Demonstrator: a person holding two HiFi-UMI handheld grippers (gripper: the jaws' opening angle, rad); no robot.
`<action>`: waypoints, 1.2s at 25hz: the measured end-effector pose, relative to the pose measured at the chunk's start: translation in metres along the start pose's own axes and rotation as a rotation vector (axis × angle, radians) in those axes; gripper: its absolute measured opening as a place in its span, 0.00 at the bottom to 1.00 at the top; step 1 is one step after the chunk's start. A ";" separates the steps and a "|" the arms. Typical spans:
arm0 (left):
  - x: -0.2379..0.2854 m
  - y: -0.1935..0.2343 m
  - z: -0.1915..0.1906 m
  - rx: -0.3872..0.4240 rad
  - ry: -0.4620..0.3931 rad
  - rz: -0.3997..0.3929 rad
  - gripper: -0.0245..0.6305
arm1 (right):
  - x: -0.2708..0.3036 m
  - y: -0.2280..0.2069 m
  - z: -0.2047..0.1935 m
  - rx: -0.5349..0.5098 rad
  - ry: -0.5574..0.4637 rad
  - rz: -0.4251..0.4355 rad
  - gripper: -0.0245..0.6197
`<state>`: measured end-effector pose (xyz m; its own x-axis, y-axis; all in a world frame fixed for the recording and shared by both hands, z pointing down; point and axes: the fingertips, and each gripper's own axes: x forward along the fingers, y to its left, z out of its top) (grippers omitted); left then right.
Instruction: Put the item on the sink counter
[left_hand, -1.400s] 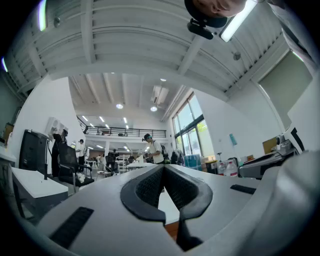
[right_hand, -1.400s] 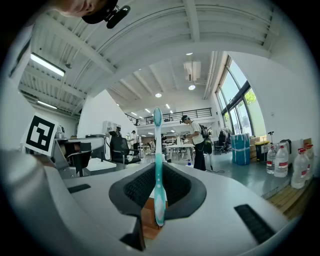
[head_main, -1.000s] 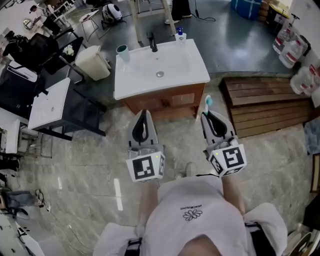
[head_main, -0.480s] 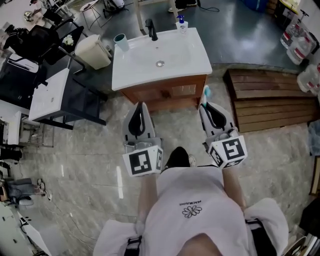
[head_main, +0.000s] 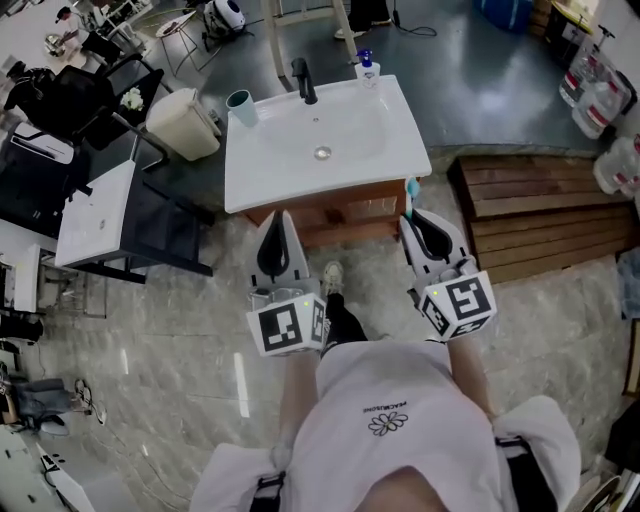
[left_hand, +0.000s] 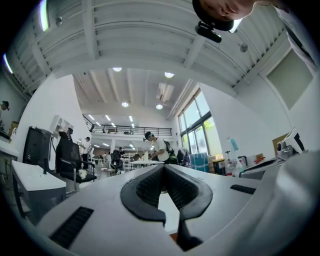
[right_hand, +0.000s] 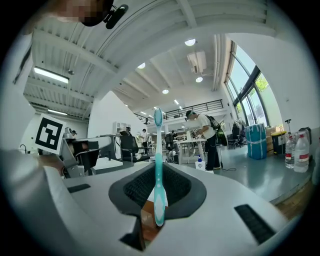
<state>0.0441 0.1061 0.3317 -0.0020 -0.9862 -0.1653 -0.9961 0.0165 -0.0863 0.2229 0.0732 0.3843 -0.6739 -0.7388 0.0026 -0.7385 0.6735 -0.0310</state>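
In the head view, the right hand-held gripper (head_main: 417, 222) carries a teal toothbrush (head_main: 412, 188), and the white sink bench (head_main: 262, 175) lies just ahead of it. The left hand-held gripper (head_main: 281, 225) is level beside it.

In the left gripper view, the jaws meet on nothing.

In the right gripper view, the jaws clamp the upright toothbrush.

The approach looks nearly done, with laying down and releasing left.

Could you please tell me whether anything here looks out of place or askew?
Nothing stands out. The toothbrush sits upright in the shut right gripper, the left gripper is shut and empty, and the cup and soap bottle stand upright on the sink counter.
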 end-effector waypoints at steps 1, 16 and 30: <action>0.012 0.006 -0.003 -0.005 -0.002 -0.007 0.06 | 0.011 -0.003 0.000 -0.002 0.000 -0.005 0.10; 0.213 0.128 -0.030 -0.054 -0.009 -0.083 0.06 | 0.226 -0.023 0.023 -0.023 0.029 -0.067 0.10; 0.292 0.219 -0.068 -0.114 0.038 -0.059 0.06 | 0.363 -0.015 0.029 0.028 0.039 -0.048 0.10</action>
<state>-0.1802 -0.1898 0.3311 0.0559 -0.9905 -0.1258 -0.9981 -0.0587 0.0183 -0.0101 -0.2061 0.3568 -0.6383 -0.7685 0.0435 -0.7696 0.6359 -0.0576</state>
